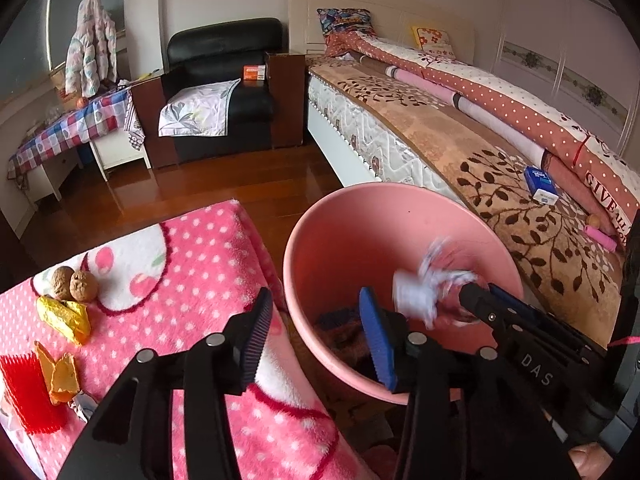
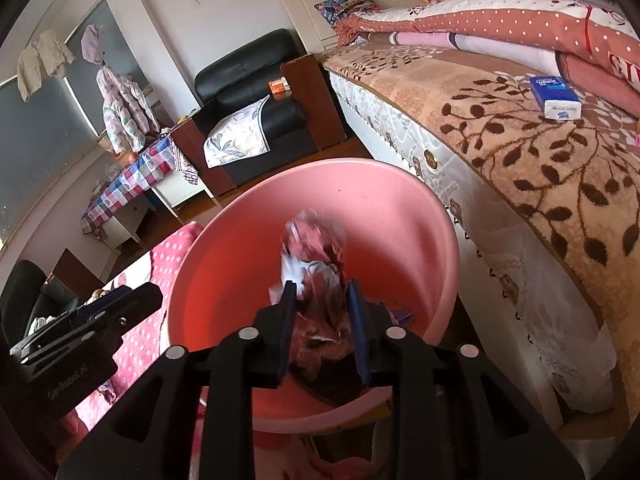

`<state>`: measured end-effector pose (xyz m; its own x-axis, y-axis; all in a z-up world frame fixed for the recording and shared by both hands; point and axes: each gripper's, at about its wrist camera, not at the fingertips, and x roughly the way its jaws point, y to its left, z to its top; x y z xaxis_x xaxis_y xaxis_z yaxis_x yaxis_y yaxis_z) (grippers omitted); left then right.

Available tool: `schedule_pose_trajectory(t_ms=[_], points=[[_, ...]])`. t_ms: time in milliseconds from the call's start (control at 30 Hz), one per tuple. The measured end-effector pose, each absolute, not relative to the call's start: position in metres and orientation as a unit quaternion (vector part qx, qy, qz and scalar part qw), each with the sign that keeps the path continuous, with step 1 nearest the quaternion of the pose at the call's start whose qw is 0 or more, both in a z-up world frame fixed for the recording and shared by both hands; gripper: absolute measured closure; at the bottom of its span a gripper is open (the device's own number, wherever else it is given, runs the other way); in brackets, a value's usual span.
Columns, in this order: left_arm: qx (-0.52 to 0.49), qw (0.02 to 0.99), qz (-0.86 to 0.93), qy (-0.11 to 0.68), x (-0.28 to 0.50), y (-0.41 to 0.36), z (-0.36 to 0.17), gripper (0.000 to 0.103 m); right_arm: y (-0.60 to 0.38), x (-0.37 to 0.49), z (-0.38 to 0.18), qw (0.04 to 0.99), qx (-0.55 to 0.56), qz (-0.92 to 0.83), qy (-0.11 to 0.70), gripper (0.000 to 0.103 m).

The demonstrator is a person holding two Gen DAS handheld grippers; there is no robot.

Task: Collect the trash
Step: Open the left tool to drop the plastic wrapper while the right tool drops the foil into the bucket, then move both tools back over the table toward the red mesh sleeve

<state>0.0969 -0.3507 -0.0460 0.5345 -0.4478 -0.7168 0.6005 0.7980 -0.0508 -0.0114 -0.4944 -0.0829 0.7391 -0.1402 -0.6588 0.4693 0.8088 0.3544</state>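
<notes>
Looking from the left wrist, the left gripper [image 1: 316, 332] stood wide and empty across the rim of the pink bin [image 1: 400, 200], beside walnuts [image 1: 74, 283] and gold wrappers [image 1: 66, 317] on a pink dotted blanket [image 1: 192, 248] that the right wrist view barely showed. The right wrist view alone showed the right gripper [image 2: 322, 304] partly parted with the crumpled wrapper [image 2: 316, 256] between its fingers, though whether the pads still pressed it could not be told. That wrapper, blurred white and reddish, hung over the bin's mouth.
</notes>
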Motion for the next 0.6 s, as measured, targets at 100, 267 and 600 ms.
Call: schedule_pose_trajectory(t_ms=[100,267,600], points=[[0.097,0.871,-0.3,0.378,0.097,-0.345,-0.046,0.058,-0.494,-0.014,-0.081,0.9,0.258,-0.167,0.31,0.064],[0.084,0.871,-0.299,0.38,0.095,-0.334,-0.043,0.058,-0.488,-0.017,-0.077,0.901,0.256,-0.162,0.309,0.064],[0.068,0.877,-0.292,0.376,0.084,-0.307,-0.032,0.052,-0.461,-0.033,-0.063,0.91,0.245,-0.148,0.299,0.064]])
